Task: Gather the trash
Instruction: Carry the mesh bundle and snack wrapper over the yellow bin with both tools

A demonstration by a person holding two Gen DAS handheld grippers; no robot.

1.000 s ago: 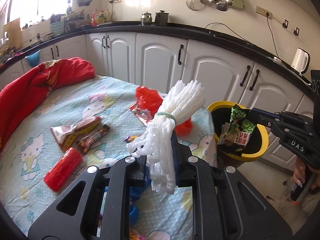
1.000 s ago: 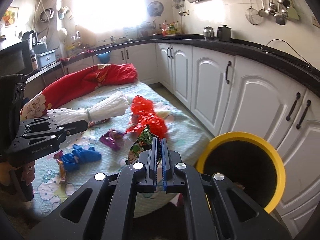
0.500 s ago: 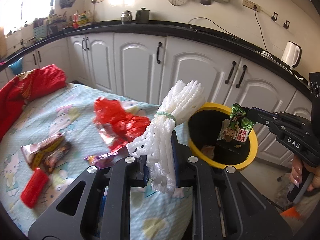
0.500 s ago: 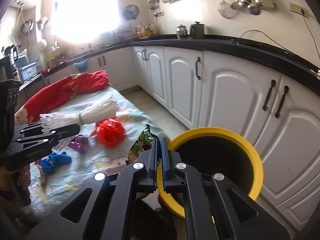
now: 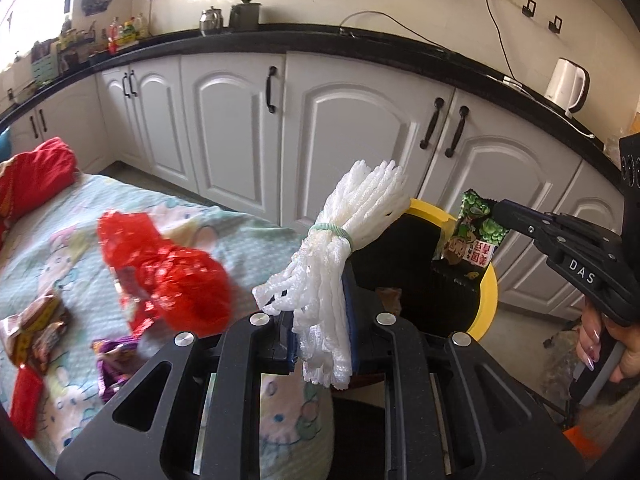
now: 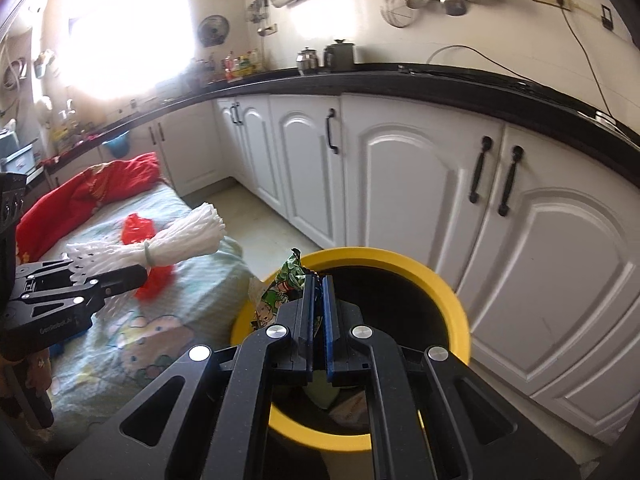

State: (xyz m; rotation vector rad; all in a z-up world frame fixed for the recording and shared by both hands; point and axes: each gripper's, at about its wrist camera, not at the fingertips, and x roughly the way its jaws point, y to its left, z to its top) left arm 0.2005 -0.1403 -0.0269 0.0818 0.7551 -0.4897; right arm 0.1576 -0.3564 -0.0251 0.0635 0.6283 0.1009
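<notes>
- Room: a kitchen with white cabinet doors (image 5: pixel 236 128) under a black counter (image 5: pixel 360 40), utensils hung on the wall and a white kettle (image 5: pixel 568 84) at the far right; strong window light washed out the upper left of the right wrist view.
- Surface: the tabletop (image 5: pixel 248 240) wore a pale cartoon-print cloth, with a red blanket (image 6: pixel 88 196) heaped at its far end. Loose litter lay on it: a crumpled red plastic bag (image 5: pixel 168 276), a purple wrapper (image 5: pixel 114 360) and brown snack packets (image 5: pixel 36 328).
- Receptacle: the yellow-rimmed bin (image 6: pixel 440 292), black inside, stood on the floor just beside the tabletop's corner, with some scraps already at its bottom.
- Left tongs (image 5: pixel 320 344): clenched on the white foam net bundle (image 5: pixel 340 248), gripped below its green rubber band and held near the bin's rim. The bundle looked very light, soft and compressible; a hold close to the band seemed likeliest to keep the strands together.
- Right tongs (image 6: pixel 316 312): clenched on the green snack wrapper (image 5: pixel 472 236), pinched by its top edge and hanging over the bin's mouth. The film looked thin, light and slippery, so it would probably flutter rather than drop straight.
</notes>
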